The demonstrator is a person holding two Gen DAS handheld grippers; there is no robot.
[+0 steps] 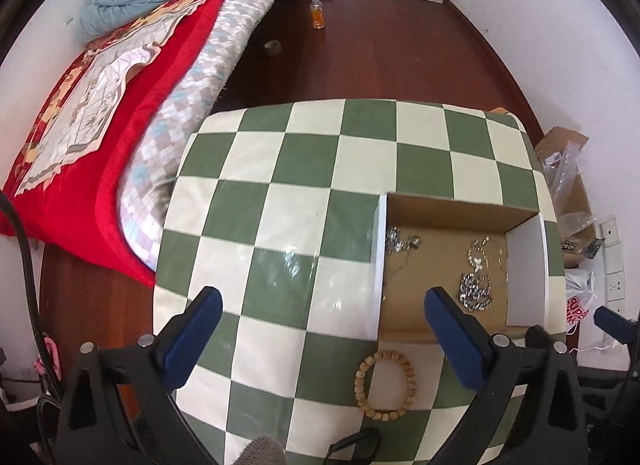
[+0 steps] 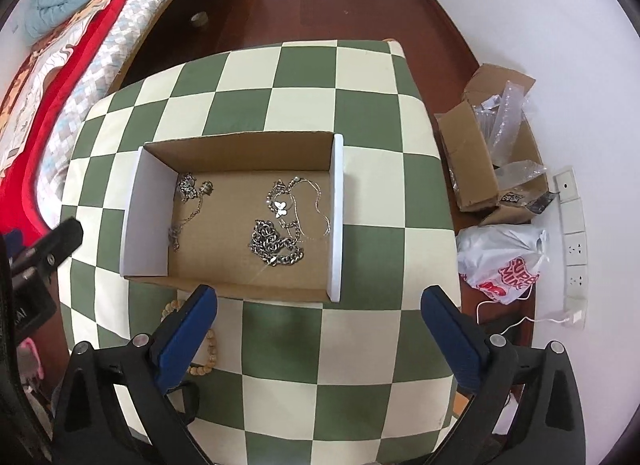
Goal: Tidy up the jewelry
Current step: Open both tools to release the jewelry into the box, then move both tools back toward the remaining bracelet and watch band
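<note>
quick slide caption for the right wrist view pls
Open right gripper hovers before a cardboard tray of silver chains on a checkered cloth; a wooden bead bracelet lies outside.

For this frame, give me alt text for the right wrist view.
An open cardboard box on a green-and-cream checkered table holds tangled silver chains. The open right gripper hovers empty in front of it, with a wooden bead bracelet partly hidden behind one finger.

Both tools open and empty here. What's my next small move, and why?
Probably lower the left tool onto the wooden bead bracelet: it lies on the checkered cloth outside the cardboard tray, nearest that tool, while the silver chains already sit inside.
</note>
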